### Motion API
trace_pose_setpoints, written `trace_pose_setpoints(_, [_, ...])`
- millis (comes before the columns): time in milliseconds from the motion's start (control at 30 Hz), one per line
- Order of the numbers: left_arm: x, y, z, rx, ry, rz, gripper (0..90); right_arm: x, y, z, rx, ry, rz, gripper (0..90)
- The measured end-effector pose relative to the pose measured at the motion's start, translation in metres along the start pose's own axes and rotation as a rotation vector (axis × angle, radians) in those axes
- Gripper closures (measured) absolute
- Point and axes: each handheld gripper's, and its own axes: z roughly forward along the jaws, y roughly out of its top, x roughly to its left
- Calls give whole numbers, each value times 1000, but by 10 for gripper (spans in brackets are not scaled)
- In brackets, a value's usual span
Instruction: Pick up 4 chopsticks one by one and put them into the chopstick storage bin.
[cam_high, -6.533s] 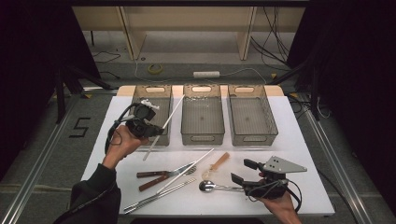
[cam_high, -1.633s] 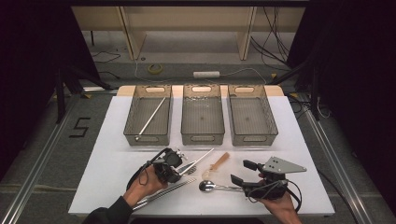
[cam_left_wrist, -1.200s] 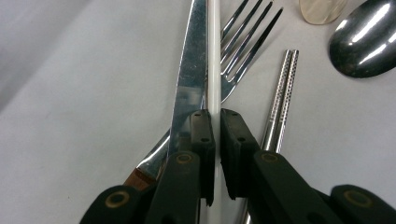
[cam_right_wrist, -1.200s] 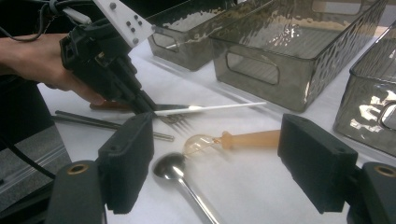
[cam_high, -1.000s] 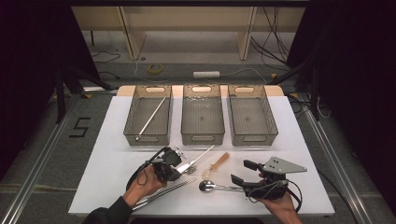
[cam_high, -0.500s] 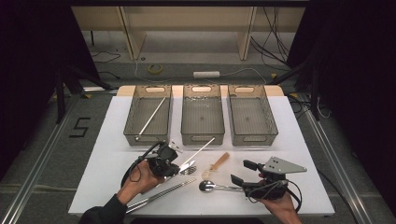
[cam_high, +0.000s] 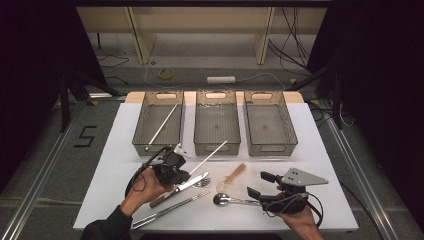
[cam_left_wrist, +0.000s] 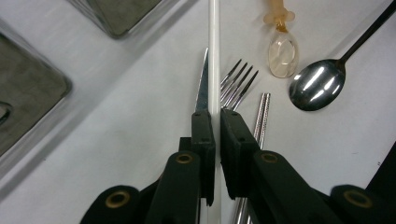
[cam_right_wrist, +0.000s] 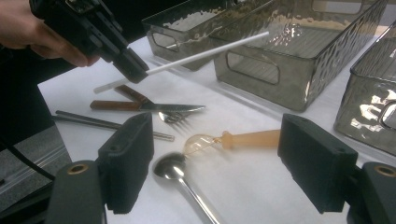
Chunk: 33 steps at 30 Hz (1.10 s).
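The left gripper (cam_high: 176, 169) clamps a white chopstick (cam_high: 210, 155), its long axis pointing toward two o'clock, above the white table (cam_high: 115, 165); the right gripper (cam_high: 260, 186) stands open.

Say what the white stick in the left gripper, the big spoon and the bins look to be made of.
White stick: matte, uniformly white, probably plastic. Big spoon: polished metal, mirror-bright highlights. Bins: smoky, see-through, with a dimpled, glossy wall, likely plastic. Left gripper clamps the stick.
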Motion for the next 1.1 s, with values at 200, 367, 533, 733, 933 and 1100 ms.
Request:
trace_pose_setpoints(200, [8,2,-9,-30,6,-16,840,-1,0,0,1,0,-1,280])
trace_pose_setpoints(367, [16,3,-16,-55,17,-36,840,-1,0,0,2,0,-1,279])
trace_pose_setpoints(533, [24,3,-22,-81,28,-55,840,-1,0,0,1,1,0,279])
trace_pose_setpoints(733, [34,4,-29,-107,37,-73,840,-1,-1,0,4,2,3,279])
trace_pose_setpoints(933, [44,9,-35,-144,55,-91,840,-2,-1,0,1,0,7,279])
trace_pose_setpoints(1100, [55,12,-41,-171,71,-112,841,-3,-1,0,0,0,7,279])
